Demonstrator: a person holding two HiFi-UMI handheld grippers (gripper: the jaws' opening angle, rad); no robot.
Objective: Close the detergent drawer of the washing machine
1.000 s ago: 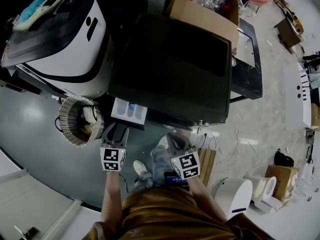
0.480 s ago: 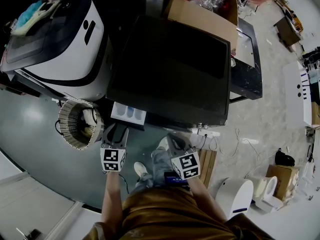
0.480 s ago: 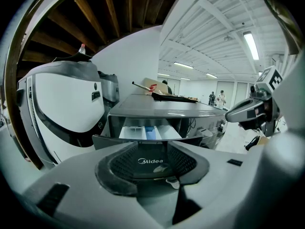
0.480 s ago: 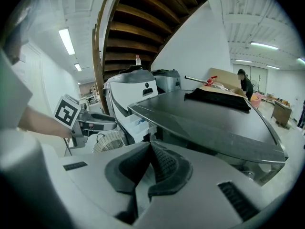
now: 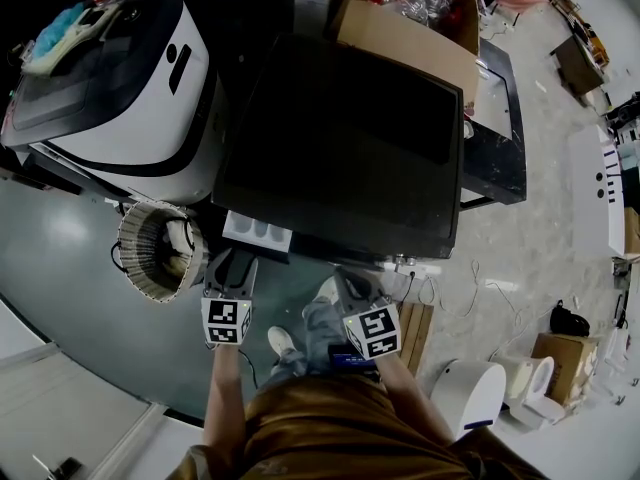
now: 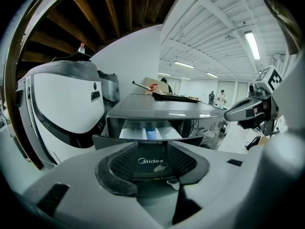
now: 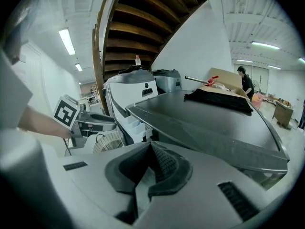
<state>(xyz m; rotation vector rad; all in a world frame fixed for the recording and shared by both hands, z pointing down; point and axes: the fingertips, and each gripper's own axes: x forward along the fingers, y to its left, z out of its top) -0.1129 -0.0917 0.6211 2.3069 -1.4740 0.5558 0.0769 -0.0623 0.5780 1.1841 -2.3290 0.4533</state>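
The washing machine [image 5: 350, 138] has a dark flat top. Its detergent drawer [image 5: 257, 231] juts a short way out of the front at the left corner, white compartments showing. My left gripper [image 5: 232, 268] is open right at the drawer's front. In the left gripper view the drawer's grey front panel [image 6: 151, 162] fills the gap between the spread pads of the left gripper [image 6: 151, 149], with the white tray [image 6: 150, 133] behind it. My right gripper [image 5: 350, 280] hangs shut before the machine's middle front, holding nothing. The right gripper [image 7: 151, 147] shows its pads meeting, the drawer [image 7: 137, 126] off to its left.
A white top-loading machine [image 5: 110, 78] stands left of the washer, a round woven basket [image 5: 155, 248] on the floor below it. A cardboard box [image 5: 410, 23] sits behind the washer top. A power strip [image 5: 410, 265] and a white appliance [image 5: 480, 393] lie on the right.
The drawer has slid further into the machine, so less of its white tray sticks out. The left gripper stays at its front. The right gripper has barely moved.
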